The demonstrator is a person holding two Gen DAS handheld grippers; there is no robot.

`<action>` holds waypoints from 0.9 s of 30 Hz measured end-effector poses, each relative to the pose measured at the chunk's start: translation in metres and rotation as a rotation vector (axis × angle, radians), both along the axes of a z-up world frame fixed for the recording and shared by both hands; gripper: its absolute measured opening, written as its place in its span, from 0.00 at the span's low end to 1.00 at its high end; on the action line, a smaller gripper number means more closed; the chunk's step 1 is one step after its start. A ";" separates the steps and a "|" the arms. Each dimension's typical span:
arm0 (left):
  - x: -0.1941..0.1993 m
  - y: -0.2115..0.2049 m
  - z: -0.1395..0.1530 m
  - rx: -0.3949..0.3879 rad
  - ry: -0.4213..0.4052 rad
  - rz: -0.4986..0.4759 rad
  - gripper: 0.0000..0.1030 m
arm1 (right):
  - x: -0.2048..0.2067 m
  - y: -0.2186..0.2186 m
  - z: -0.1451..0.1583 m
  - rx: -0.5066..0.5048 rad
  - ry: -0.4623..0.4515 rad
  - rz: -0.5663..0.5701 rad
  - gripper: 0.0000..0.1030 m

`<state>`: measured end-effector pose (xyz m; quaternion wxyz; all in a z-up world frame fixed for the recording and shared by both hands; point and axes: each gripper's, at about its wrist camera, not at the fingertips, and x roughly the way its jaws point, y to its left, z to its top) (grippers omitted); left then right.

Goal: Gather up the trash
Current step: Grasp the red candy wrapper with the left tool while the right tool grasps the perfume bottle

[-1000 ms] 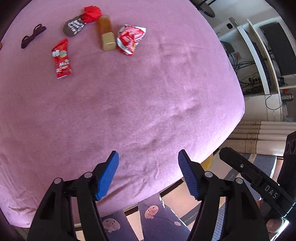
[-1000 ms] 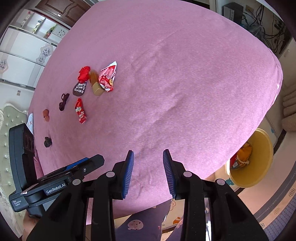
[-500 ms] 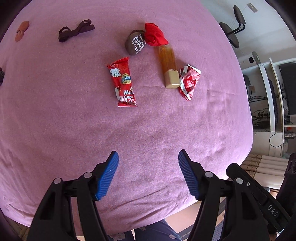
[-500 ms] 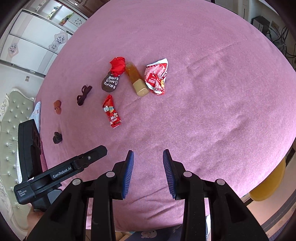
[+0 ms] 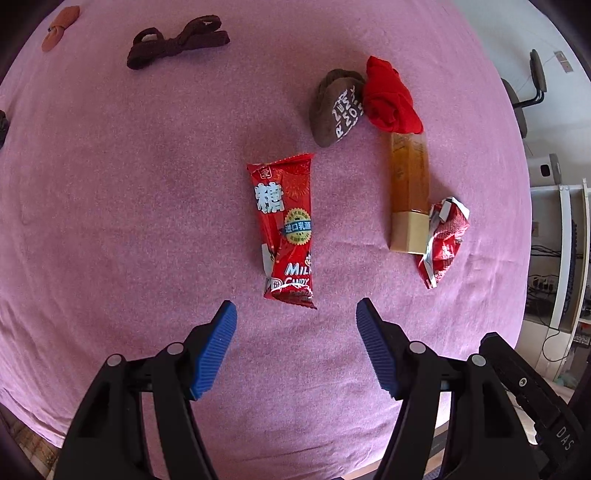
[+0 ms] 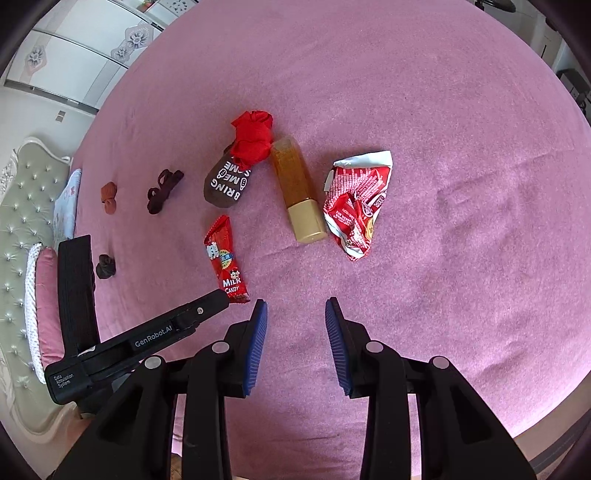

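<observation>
A red milk candy wrapper (image 5: 288,232) lies flat on the pink bed cover, just ahead of my open left gripper (image 5: 295,314); it also shows in the right wrist view (image 6: 225,258). A crumpled red and white wrapper (image 5: 443,240) (image 6: 354,203) lies to the right, touching an amber bottle with a beige cap (image 5: 410,192) (image 6: 297,188). My right gripper (image 6: 295,314) is open and empty, below the bottle and the crumpled wrapper. The left gripper's body (image 6: 147,339) shows at the left of the right wrist view.
A brown sock with white lettering (image 5: 338,107) (image 6: 229,181) and a red sock (image 5: 389,98) (image 6: 253,140) lie beyond the bottle. A dark tied sock (image 5: 177,42), an orange sock (image 5: 59,27) and another dark sock (image 6: 105,266) lie to the left. A headboard (image 6: 18,221) stands far left.
Both grippers have moved forward over the bed toward the cluster of wrappers, bottle and socks. The yellow bin and the bed edge have left the views. Both jaws stay open.
</observation>
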<state>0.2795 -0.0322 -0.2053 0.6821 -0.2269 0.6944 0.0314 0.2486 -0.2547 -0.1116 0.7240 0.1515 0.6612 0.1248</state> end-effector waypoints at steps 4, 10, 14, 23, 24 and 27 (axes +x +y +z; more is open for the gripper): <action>0.014 0.004 -0.019 0.016 0.033 0.016 0.65 | 0.019 0.004 -0.011 0.005 0.017 0.019 0.32; 0.032 -0.003 -0.049 0.021 0.101 0.014 0.64 | 0.040 0.012 -0.026 -0.001 0.038 0.043 0.32; 0.036 -0.011 -0.058 0.093 0.128 0.022 0.55 | 0.054 0.019 -0.030 -0.009 0.036 0.059 0.32; 0.031 0.019 -0.048 0.006 0.070 0.099 0.27 | 0.082 0.039 -0.042 -0.042 0.020 0.100 0.32; 0.032 0.022 -0.045 0.003 0.057 0.102 0.27 | 0.085 0.041 -0.045 -0.055 0.018 0.106 0.32; 0.034 0.032 -0.039 -0.031 0.032 0.131 0.27 | 0.094 0.046 -0.056 -0.087 0.026 0.116 0.32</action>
